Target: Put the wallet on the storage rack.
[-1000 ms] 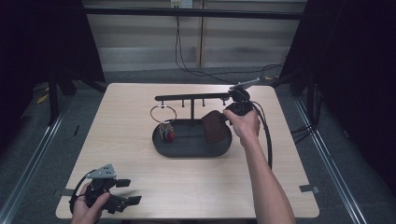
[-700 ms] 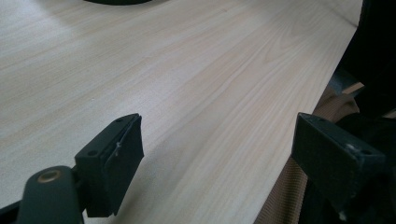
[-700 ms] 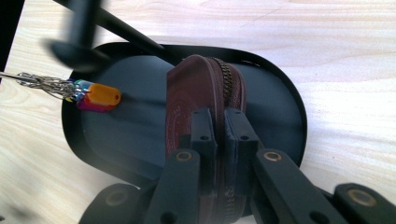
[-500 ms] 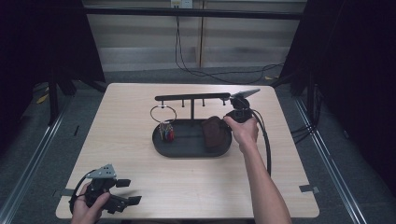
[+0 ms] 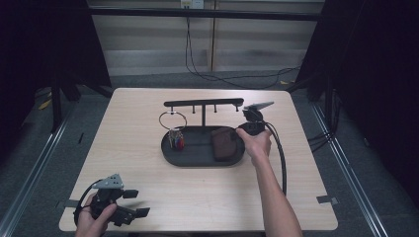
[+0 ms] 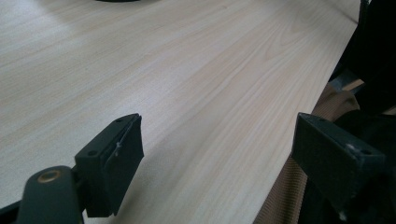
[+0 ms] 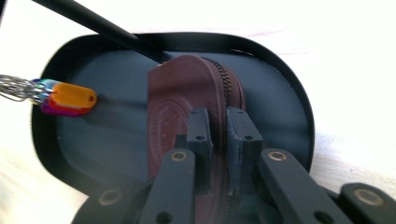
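Brown leather zip pouch is basically home: it's down in the right half of the black oval tray, with the right tool pinching it along the zipper edge. The jaws have just been easing apart a little, with the leather between them, so I'd guess the drop-off is starting but the let-go isn't done yet. From above, the pouch looks to be lying on the tray floor rather than hanging. The key bunch with coloured tags dangles from a ring on the left of the little rack. What's left, I reckon: release fully and pull the hand clear. The left tool is parked at the near left corner of the desk, jaws spread wide with nothing in them.
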